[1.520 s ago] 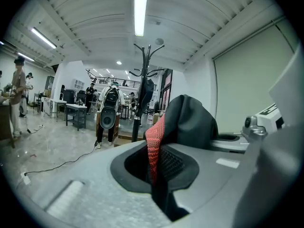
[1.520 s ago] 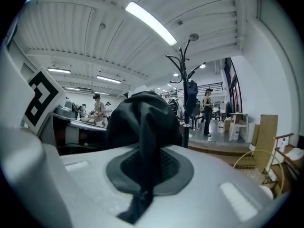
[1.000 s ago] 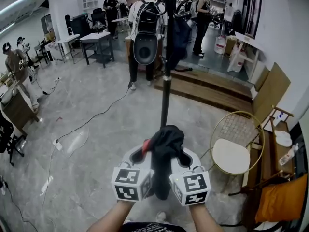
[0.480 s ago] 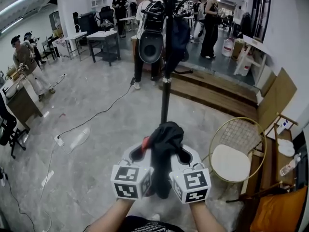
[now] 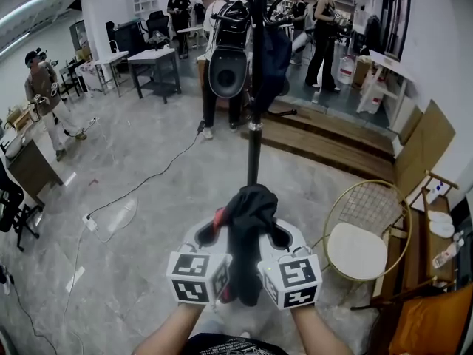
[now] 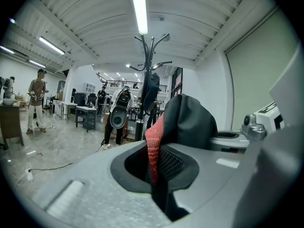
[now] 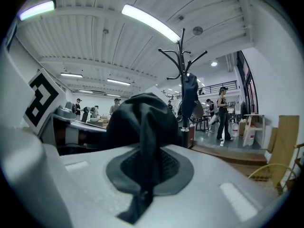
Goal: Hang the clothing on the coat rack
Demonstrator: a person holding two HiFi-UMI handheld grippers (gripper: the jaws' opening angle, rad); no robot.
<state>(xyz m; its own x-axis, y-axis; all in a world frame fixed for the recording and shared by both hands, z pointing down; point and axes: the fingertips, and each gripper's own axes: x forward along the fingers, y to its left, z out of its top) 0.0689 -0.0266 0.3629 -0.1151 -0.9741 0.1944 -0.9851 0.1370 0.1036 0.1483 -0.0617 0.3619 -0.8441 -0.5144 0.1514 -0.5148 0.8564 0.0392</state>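
Round wire chair (image 5: 355, 242) at right, wooden steps (image 5: 325, 139) behind, grey table (image 5: 154, 56), orange cushion (image 5: 432, 309), person (image 5: 48, 98) far left

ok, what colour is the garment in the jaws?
Black garment with a red mesh edge, clearest in the left gripper view.

Bare floor (image 5: 140, 132) is left open in front of the coat rack (image 5: 253, 150). Its top hooks (image 7: 182, 56) are seen free, and a dark garment (image 5: 275, 54) is hung just below them. Close behind the rack stands a person with a backpack (image 5: 223, 61). A round chair (image 5: 361, 231) is set to its right and a wooden step (image 5: 325, 143) behind it.
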